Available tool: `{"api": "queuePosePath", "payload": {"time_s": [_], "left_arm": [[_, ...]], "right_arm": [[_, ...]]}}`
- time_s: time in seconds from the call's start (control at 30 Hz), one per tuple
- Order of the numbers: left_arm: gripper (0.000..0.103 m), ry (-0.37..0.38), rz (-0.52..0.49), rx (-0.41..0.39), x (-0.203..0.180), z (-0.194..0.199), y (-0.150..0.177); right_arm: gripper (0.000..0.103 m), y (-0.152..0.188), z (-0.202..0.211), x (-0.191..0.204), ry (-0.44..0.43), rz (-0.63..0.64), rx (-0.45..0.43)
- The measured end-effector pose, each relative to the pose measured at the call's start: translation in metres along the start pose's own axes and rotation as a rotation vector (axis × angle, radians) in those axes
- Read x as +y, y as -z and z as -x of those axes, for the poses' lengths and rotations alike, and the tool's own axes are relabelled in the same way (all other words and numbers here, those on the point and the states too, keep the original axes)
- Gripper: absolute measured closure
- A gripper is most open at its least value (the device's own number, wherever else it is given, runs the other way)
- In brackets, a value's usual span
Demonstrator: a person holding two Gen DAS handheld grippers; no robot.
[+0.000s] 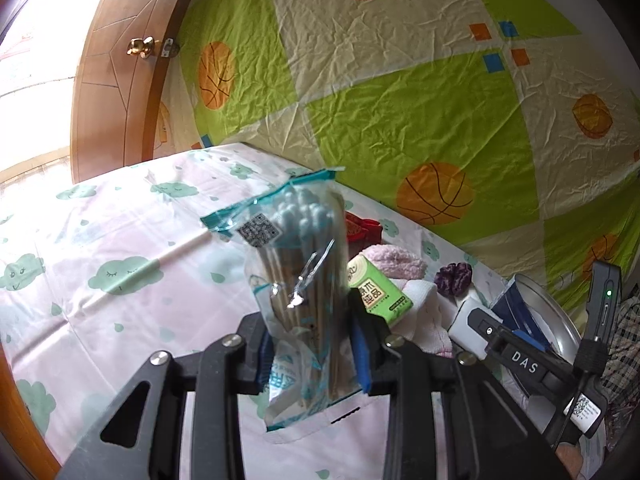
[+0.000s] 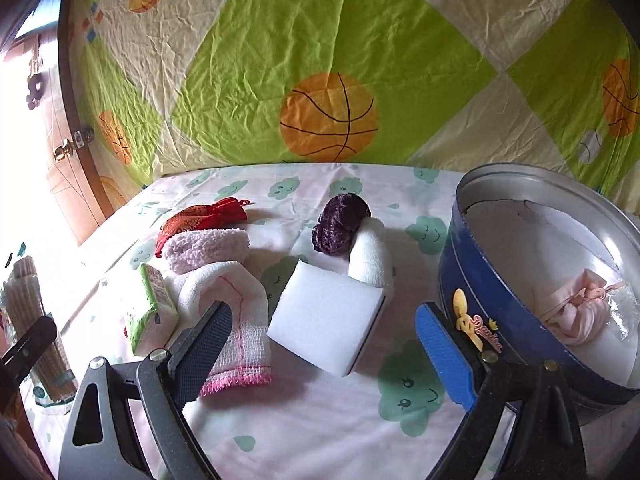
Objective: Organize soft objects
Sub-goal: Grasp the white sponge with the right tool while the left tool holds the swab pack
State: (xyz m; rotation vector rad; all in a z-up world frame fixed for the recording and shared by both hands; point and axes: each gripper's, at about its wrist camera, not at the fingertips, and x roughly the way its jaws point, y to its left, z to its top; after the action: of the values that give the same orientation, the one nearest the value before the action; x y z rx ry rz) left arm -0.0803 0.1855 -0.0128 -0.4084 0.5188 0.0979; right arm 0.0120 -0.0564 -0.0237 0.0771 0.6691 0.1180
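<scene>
My left gripper [image 1: 310,344] is shut on a clear bag of cotton swabs [image 1: 304,280] and holds it upright above the bed; the bag also shows in the right wrist view [image 2: 36,320]. My right gripper [image 2: 324,344] is open and empty, its jaws on either side of a white sponge block [image 2: 326,316]. Around it lie a white gauze cloth with pink hem [image 2: 236,320], a green tissue pack [image 2: 150,312], a pink fluffy towel [image 2: 204,248], a red pouch [image 2: 200,216], a purple scrunchie [image 2: 340,220] and a white rolled cloth [image 2: 372,256].
A round blue tin [image 2: 472,280] stands at the right and holds a pink cloth item [image 2: 576,308]. The bed sheet [image 2: 300,420] has green cloud prints. A green and cream basketball-print cloth [image 2: 320,60] hangs behind. A wooden door [image 1: 116,80] is at the left.
</scene>
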Motion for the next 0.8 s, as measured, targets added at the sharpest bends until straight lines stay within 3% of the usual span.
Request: {"api": "queuePosePath", "payload": {"time_s": [0.13,0.3,0.47,0.67,0.8], "left_arm": [[0.072,-0.004,0.011,0.009,0.006,-0.003,0.0],[0.072,-0.011,0.019,0.021,0.008,-0.007,0.001],[0.072,-0.017,0.02,0.036,0.003,-0.01,0.003],[0.072,-0.036,-0.001,0.01,-0.007,-0.004,0.002],[0.072,-0.05,-0.046,-0.028,-0.019,0.003,-0.002]], "right_arm": [[0.009,-0.005,-0.025,0.009,0.027,0.0,0.094],[0.039,-0.005,-0.047,0.005,0.012,-0.025,0.196],[0.043,-0.004,-0.035,0.005,-0.028,-0.026,0.149],[0.043,-0.005,0.002,0.022,0.007,0.097,-0.01],[0.043,-0.012,0.029,0.02,-0.003,0.107,-0.11]]}}
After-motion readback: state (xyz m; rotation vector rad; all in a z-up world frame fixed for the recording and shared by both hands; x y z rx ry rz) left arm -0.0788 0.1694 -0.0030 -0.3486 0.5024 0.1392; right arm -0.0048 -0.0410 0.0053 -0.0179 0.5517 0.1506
